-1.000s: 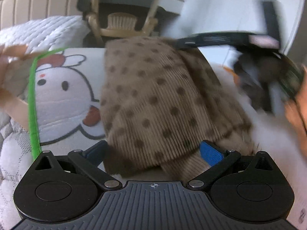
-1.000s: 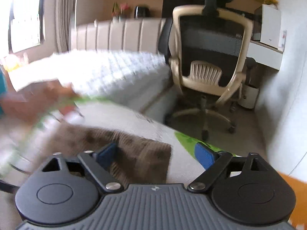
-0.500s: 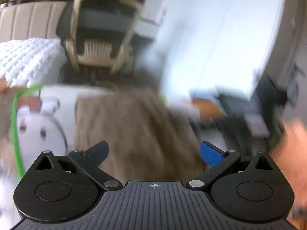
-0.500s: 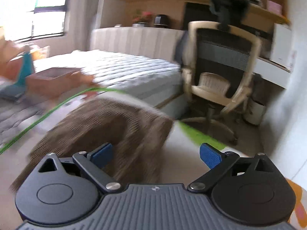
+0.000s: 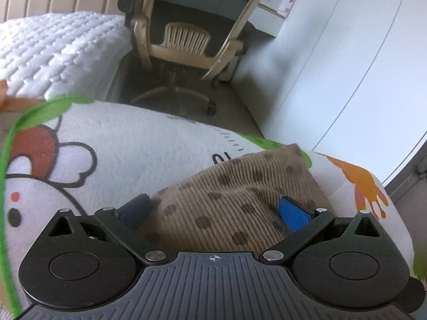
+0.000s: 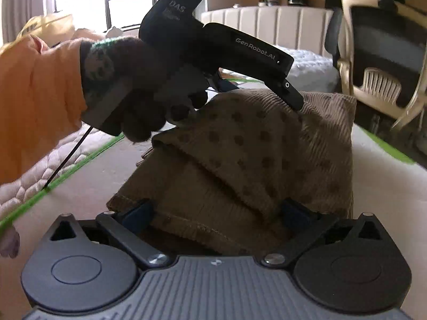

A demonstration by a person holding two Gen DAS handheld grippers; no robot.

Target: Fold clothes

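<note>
Corduroy garment point(image 6: 253, 154) lies between both spread hand-held grippers point(image 5: 213, 210) point(image 6: 216, 213); mat point(image 5: 133, 144) bare beyond.

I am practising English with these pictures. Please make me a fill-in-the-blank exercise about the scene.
1. The brown garment has a pattern of dark ____.
2. The mat under it has a ____ border.
3. The person's sleeve is ____.
4. The fabric lies between the fingers of each claw, left and right, and both are ____.

Missing words: dots; green; orange; open
</note>
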